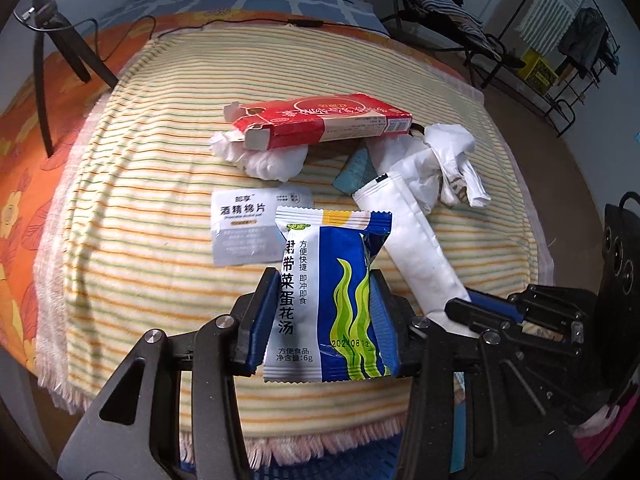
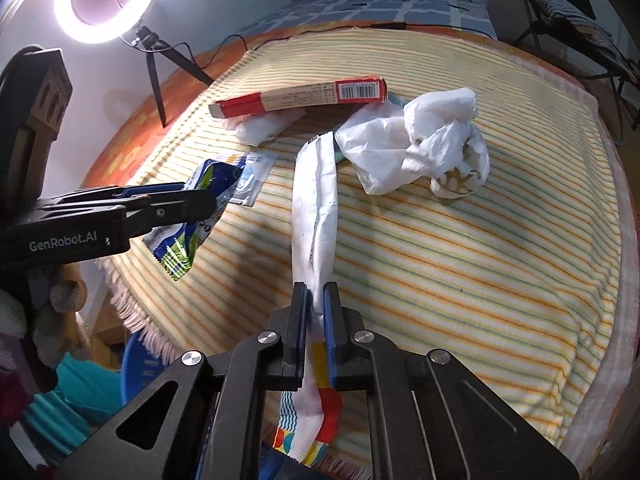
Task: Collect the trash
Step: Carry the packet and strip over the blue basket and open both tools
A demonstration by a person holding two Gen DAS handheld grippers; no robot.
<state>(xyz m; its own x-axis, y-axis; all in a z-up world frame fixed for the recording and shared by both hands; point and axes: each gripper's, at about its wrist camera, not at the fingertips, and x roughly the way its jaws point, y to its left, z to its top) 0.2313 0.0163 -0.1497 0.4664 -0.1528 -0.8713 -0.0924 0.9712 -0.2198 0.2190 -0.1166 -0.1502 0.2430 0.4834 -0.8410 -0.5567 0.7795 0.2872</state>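
- We are gripping the blue-and-white soup packet (image 1: 332, 300) in the left gripper (image 1: 324, 312); its pads are pressing on both side edges, jaws at a middling width, and the packet is standing upright above the striped cloth (image 1: 140, 280).
- In the right wrist view the left gripper (image 2: 200, 200) is reaching in from the left, with the crumpled soup packet (image 2: 188, 240) hanging off its tip over the cloth's fringed edge.
- We are clamping the long white sachet (image 2: 314, 208) in the right gripper (image 2: 316, 320); its jaws are nearly together, pinching the near end. The sachet's far end is lying against the crumpled white plastic bag (image 2: 420, 140).
- In the left wrist view the right gripper (image 1: 480, 308) is entering from the right, closed on the near end of the white sachet (image 1: 416, 248).
- Still lying on the cloth: a red carton (image 1: 320, 120) resting on a wad of white tissue (image 1: 268, 160), a flat grey wipe packet (image 1: 244, 232) just behind the soup packet, and a small teal item (image 1: 356, 172) partly hidden under the sachet and bag.
- A ring light (image 2: 106, 0) on a tripod is glowing at the far left of the cloth.
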